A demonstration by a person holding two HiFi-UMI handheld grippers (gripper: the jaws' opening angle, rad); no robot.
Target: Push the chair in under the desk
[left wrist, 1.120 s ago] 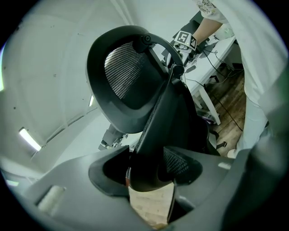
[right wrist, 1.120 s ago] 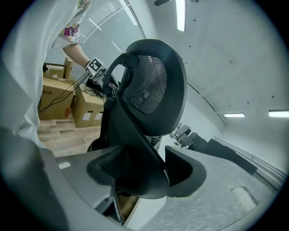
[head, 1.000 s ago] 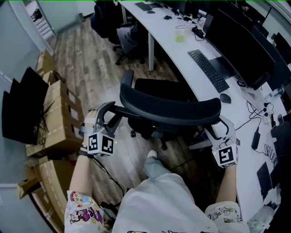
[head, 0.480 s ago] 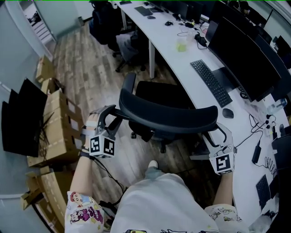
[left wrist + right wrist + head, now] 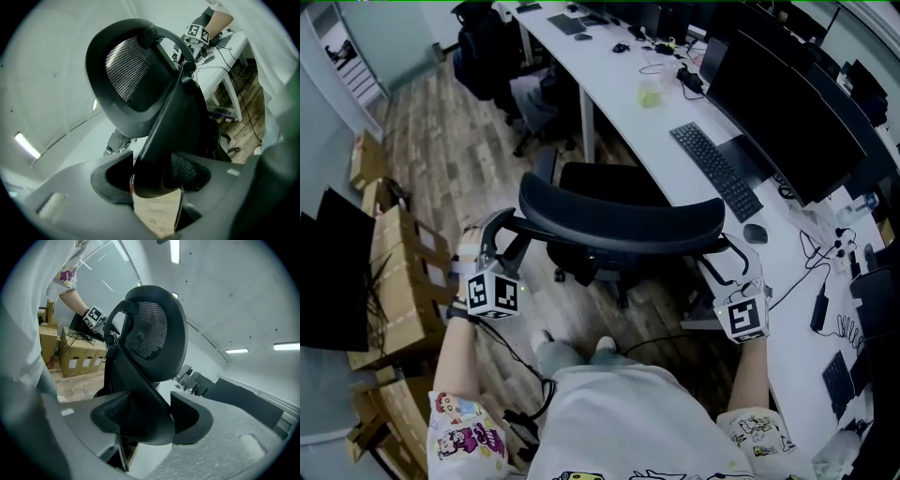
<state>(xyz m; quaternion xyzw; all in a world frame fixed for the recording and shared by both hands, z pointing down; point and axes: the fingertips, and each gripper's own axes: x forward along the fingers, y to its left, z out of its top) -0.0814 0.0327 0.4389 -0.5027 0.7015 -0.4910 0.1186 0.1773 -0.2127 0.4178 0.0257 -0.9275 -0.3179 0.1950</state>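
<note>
Wood-plank floor (image 5: 459, 141). A long white table (image 5: 619, 103) runs along the right, and cardboard boxes (image 5: 398, 281) are stacked well out to the left of the left fingers.

Left gripper (image 5: 499, 230): the fingers pinch the left end of the black chair (image 5: 619, 225) at its curved back. The left gripper view (image 5: 154, 178) shows the back's frame filling the gap between both fingers.

Right gripper (image 5: 733, 262): the fingers pinch the back's right end. The right gripper view (image 5: 145, 420) shows the frame wedged between them, with the mesh back rising above.

Chair position: the back spans from one pair of fingers to the other. The seat lies beyond the fingertips, with its far right side at the table edge and partly under it.

On the table, ahead of the right fingers, are a keyboard (image 5: 715, 171) and a dark monitor (image 5: 778, 103). A mouse (image 5: 756, 233) lies just to the right of the right fingers.

Change over the last second:
- The hold is unchanged at both ends.
- The chair has moved forward along the table. The back's right end was level with the mouse and now sits beside the keyboard's near end.
- The person has stepped after it, and two shoes now show below the back where one showed before.
</note>
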